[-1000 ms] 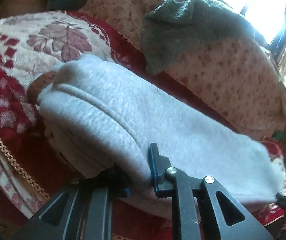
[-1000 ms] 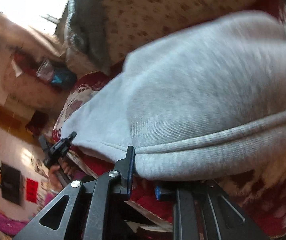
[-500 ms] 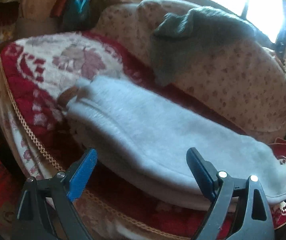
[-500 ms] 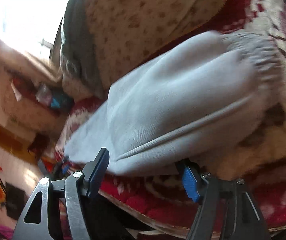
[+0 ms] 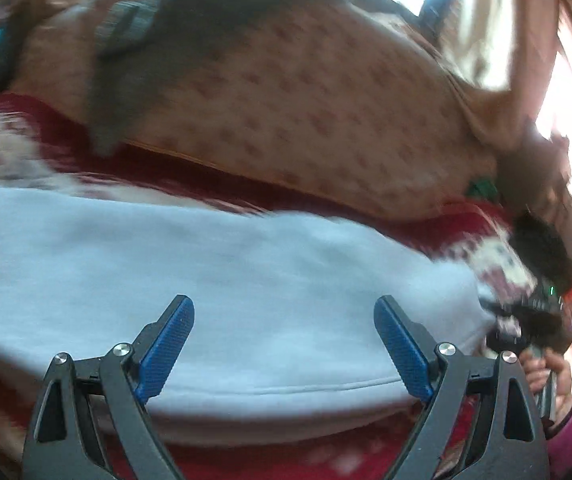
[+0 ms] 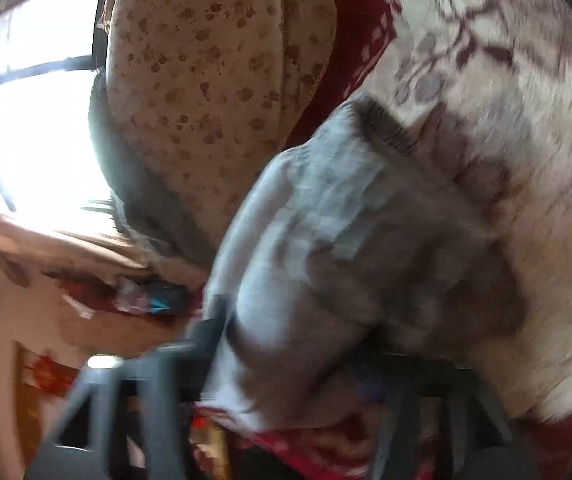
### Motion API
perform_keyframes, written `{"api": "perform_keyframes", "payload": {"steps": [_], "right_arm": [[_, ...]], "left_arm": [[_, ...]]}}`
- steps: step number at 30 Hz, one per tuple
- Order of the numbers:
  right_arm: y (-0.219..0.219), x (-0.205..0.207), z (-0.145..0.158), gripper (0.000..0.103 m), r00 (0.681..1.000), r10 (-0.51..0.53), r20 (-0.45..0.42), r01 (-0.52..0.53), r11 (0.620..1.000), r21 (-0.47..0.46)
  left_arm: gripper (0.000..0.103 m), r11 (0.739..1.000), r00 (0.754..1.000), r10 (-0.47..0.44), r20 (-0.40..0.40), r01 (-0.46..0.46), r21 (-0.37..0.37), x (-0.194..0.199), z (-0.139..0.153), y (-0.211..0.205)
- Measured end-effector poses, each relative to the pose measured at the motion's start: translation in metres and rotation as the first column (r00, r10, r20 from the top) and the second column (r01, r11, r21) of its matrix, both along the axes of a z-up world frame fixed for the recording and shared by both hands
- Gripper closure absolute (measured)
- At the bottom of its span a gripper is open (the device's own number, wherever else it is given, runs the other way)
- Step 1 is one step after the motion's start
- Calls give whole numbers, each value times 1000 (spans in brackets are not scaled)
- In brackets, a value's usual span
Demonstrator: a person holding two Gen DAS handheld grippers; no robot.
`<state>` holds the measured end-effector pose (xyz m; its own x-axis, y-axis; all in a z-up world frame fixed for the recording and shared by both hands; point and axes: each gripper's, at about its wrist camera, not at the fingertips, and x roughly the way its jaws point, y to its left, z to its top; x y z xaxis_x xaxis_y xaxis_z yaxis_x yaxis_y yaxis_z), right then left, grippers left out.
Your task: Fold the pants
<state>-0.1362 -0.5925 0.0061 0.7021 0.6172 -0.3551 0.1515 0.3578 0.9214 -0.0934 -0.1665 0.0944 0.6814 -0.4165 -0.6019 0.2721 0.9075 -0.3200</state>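
The light grey fleece pants [image 5: 214, 280] lie folded lengthwise on the red and cream sofa blanket [image 5: 26, 152]. My left gripper [image 5: 284, 340] is open, its blue pads on either side of the pants' near folded edge. In the right wrist view, heavily blurred, the pants [image 6: 325, 248] fill the middle. My right gripper [image 6: 297, 360] has its fingers [image 6: 210, 332] spread around the cuff end of the pants; its right finger is hidden by cloth. The right gripper also shows at the pants' far end in the left wrist view [image 5: 525, 320].
A beige flowered back cushion [image 5: 305, 100] runs behind the pants with a dark grey cloth [image 5: 190, 32] draped on it. A bright window [image 6: 38, 120] is behind the sofa. The person's hand in a pink sleeve [image 5: 557, 392] is at the right.
Both grippers let go of the pants and opened. The left gripper then swung right along the pants' edge. The right view has turned and come close to the cuff end.
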Motion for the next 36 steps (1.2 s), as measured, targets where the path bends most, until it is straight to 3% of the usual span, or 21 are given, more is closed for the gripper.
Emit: {"api": "perform_keyframes", "payload": {"steps": [2, 7, 9, 12, 16, 18, 19, 23, 24, 25, 26, 28, 30, 33, 36], "right_arm": [[-7, -8, 12, 85, 998, 1, 56, 0, 1000, -16], [-5, -29, 57, 90, 989, 30, 143, 3, 975, -221], [-4, -31, 56, 90, 993, 36, 109, -3, 958, -286], [-3, -24, 30, 90, 999, 38, -18, -42, 943, -329], [-6, -24, 21, 87, 992, 67, -103, -98, 937, -335], [-7, -26, 33, 78, 989, 64, -134, -113, 909, -401], [-8, -26, 43, 68, 989, 57, -139, -114, 885, -452], [-8, -27, 90, 53, 998, 23, -57, -53, 795, -605], [-7, -24, 97, 46, 999, 29, -36, -45, 787, -615], [-2, -17, 109, 29, 999, 48, 7, -34, 783, -621], [5, -6, 119, 20, 996, 79, 45, -34, 785, -619], [22, 19, 128, 18, 982, 174, 70, -92, 773, -627], [47, 50, 130, 15, 955, 288, 74, -173, 739, -651], [83, 108, 119, 15, 894, 446, 32, -299, 649, -699], [109, 157, 98, 14, 826, 561, -57, -428, 558, -711]], "left_arm": [[12, 998, 998, -60, -17, 60, 3, 6, -6, -34], [12, 985, 984, -172, -50, 172, -5, 17, -23, -96], [12, 980, 977, -197, -82, 197, -3, 18, -37, -109], [12, 980, 973, -198, -118, 201, 14, 16, -58, -115], [12, 975, 967, -222, -129, 222, -11, 17, -55, -108], [12, 974, 966, -224, -129, 226, 0, 16, -49, -100], [12, 976, 969, -216, -119, 220, 13, 16, -45, -96], [12, 981, 981, -181, -75, 185, 50, 28, -26, -75], [12, 984, 984, -168, -61, 172, 55, 35, -20, -71], [12, 986, 987, -155, -52, 158, 59, 43, -15, -67], [12, 988, 989, -139, -47, 142, 63, 52, -11, -65], [12, 990, 991, -129, -37, 130, 51, 73, -3, -58], [12, 993, 994, -103, -41, 106, 54, 96, 0, -53], [12, 992, 989, -116, -87, 120, 46, 128, -6, -51], [12, 989, 986, -106, -132, 118, 88, 150, -20, -51]]}}
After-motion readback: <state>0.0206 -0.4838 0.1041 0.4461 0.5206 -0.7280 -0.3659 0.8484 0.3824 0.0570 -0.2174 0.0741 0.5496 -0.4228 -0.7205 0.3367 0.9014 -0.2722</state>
